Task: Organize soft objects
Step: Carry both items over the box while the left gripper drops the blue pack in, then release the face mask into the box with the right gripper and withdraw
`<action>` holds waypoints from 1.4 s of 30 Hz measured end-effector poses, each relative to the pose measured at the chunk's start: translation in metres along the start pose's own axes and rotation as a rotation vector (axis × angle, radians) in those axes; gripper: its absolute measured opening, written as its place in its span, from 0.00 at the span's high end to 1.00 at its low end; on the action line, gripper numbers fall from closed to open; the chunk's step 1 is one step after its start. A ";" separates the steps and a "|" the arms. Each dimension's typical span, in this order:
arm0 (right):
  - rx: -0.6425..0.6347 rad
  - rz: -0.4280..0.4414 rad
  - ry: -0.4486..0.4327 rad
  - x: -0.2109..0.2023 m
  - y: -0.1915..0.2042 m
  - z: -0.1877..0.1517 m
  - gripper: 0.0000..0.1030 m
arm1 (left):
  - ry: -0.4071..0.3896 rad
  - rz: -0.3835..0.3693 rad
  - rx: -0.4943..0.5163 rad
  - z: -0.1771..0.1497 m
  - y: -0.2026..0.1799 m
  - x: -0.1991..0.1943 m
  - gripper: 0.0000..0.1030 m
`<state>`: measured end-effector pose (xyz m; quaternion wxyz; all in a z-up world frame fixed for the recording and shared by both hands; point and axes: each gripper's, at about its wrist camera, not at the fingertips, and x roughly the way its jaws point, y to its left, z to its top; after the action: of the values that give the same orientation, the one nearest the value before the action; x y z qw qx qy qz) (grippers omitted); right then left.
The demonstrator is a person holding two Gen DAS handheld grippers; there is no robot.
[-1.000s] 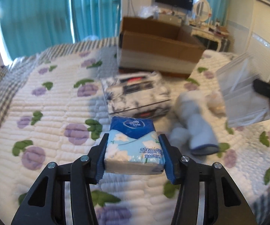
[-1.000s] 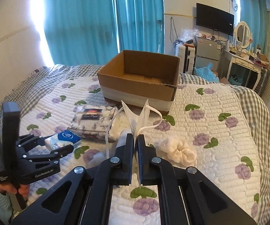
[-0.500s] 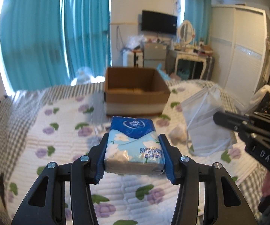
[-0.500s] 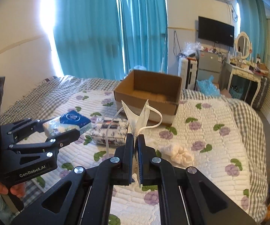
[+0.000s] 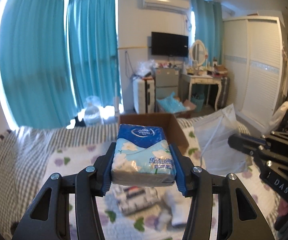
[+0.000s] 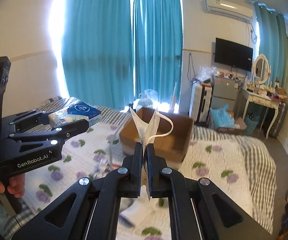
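Note:
My left gripper (image 5: 143,160) is shut on a blue Vinda tissue pack (image 5: 143,154) and holds it high above the bed; it also shows in the right wrist view (image 6: 75,115). My right gripper (image 6: 145,148) is shut on a white face mask (image 6: 147,126), which shows in the left wrist view (image 5: 218,142) to the right of the pack. An open cardboard box (image 6: 164,134) sits on the bed ahead of both grippers; the left wrist view shows it (image 5: 176,128) behind the pack.
On the flowered quilt (image 6: 214,160) below lie a patterned tissue pack (image 5: 134,200) and white socks (image 6: 138,214). Teal curtains (image 5: 53,66) hang behind the bed. A dresser (image 6: 262,102), small fridge (image 6: 223,90) and wardrobe (image 5: 264,66) stand at the right.
Both grippers have risen well above the bed with their loads and tilted up toward the room. The box now sits lower in both views, closer to the fingertips.

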<state>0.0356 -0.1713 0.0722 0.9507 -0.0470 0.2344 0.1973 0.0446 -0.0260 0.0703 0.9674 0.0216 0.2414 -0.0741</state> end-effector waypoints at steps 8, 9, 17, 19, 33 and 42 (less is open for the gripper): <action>0.015 -0.004 -0.045 0.060 -0.034 0.071 0.96 | -0.030 0.006 0.027 0.048 0.009 0.062 0.52; 0.021 -0.001 -0.043 0.070 -0.038 0.077 0.96 | -0.019 0.008 0.022 0.053 0.010 0.072 0.51; -0.009 -0.021 0.037 0.168 -0.059 0.089 0.96 | 0.013 -0.028 0.025 0.078 0.012 0.157 0.51; -0.013 -0.041 0.066 0.194 -0.068 0.083 0.96 | 0.033 -0.033 0.024 0.078 0.012 0.179 0.51; 0.075 -0.025 0.227 0.289 -0.120 0.026 0.91 | 0.189 0.007 0.046 0.030 0.001 0.265 0.26; 0.073 -0.124 0.151 0.213 -0.119 0.058 0.42 | 0.097 0.089 0.063 0.061 0.003 0.210 0.15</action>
<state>0.2811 -0.1948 0.0241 0.9418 -0.0414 0.3091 0.1252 0.2570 -0.0553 0.0251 0.9557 0.0663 0.2844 -0.0377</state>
